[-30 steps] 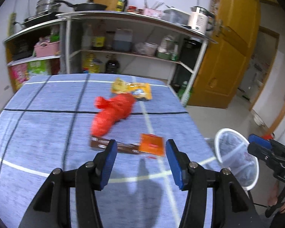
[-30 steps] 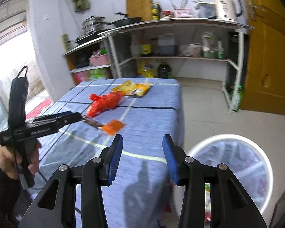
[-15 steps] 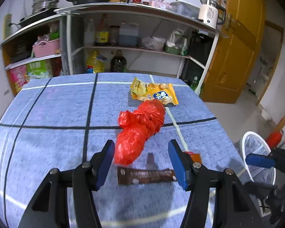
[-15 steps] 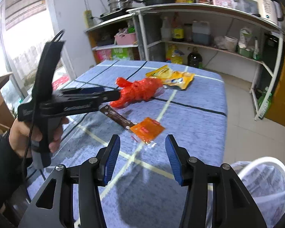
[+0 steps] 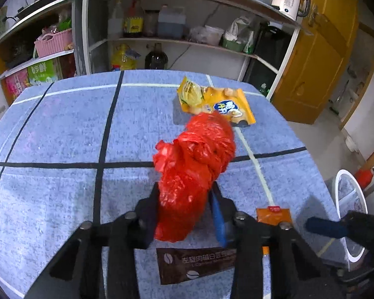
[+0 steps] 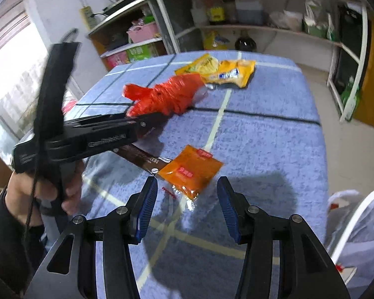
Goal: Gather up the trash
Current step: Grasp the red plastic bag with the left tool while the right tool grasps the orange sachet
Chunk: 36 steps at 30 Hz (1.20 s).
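The crumpled red plastic bag [image 5: 195, 172] lies on the blue counter [image 5: 62, 129], and its near end sits between the fingers of the left gripper [image 5: 184, 214], which bracket it closely on both sides (whether they are already pressing into the plastic cannot be told). The bag's far end touches the yellow snack packet [image 5: 219, 102] lying behind it toward the counter's far edge. Just below the left gripper lies a brown coffee sachet [image 5: 199, 264], flat on the cloth, and beside its right end is an orange sauce packet [image 6: 190, 170]. The right gripper [image 6: 187, 205] hovers above the near edge of that orange packet with its blue-padded fingers [image 6: 147, 206] wide apart and nothing between them. A white-rimmed trash bin [image 6: 356, 226] with a clear liner stands off the counter's right side, below the level of the top.
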{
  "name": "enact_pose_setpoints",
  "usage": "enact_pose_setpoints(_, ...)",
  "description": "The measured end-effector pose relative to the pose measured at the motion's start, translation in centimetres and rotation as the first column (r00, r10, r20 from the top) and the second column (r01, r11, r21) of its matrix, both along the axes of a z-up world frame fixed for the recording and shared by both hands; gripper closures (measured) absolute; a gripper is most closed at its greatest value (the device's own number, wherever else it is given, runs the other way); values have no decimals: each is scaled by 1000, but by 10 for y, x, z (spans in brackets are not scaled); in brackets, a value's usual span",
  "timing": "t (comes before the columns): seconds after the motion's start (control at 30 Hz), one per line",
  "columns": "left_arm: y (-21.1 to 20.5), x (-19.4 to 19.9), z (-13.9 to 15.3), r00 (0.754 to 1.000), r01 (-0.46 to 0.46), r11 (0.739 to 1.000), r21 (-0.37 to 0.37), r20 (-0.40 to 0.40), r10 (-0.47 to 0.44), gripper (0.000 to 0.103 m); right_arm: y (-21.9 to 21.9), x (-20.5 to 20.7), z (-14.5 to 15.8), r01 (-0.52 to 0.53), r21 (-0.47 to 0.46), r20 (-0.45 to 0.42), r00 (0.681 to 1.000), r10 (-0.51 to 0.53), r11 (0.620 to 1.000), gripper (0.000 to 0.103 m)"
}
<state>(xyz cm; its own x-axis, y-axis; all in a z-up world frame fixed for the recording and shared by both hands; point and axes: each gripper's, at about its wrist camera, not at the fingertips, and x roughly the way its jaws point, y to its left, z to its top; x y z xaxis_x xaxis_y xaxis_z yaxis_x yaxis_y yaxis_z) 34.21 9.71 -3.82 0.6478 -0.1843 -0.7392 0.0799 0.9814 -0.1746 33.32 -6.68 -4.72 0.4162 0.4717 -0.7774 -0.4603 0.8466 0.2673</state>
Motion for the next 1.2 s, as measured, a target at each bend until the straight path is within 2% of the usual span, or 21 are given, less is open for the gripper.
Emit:
enact_pose_setpoints(0.17,10,-16,6,999,-14,1000,8,29,13,73,10,3,-2,29,-29,4,1000,-29,999,52)
enact_pose_setpoints(0.37,31,-37,22,997,-34,999,0,75,34,73,25,6,-1,89,-109,43,995,-85,990,52)
enact_pose_setpoints(0.5,41,-48,29,994,-42,999,13,100,40,73,38,-4,-4,89,-207,121,991,-64,974,53)
enact_pose_setpoints(0.57,44,-50,30,994,-43,999,7,102,42,73,40,-7,-4,90,-222,137,989,-60,971,54)
enact_pose_setpoints(0.6,46,-51,31,994,-44,999,8,104,43,73,40,-8,-4,87,-222,138,989,-57,971,57)
enact_pose_setpoints(0.73,45,-55,33,993,-37,999,5,113,36,73,31,-10,-2,92,-223,143,988,-61,970,82)
enact_pose_setpoints(0.87,39,-62,37,991,-26,1000,17,130,24,73,24,-12,-1,78,-206,134,990,-51,976,85)
enact_pose_setpoints(1.0,34,-67,41,989,-20,1000,24,146,16,73,17,-15,7,71,-170,136,990,-48,983,94)
enact_pose_setpoints(1.2,29,-74,48,986,-8,1000,13,164,5,73,4,-20,19,75,-128,145,988,-56,989,95)
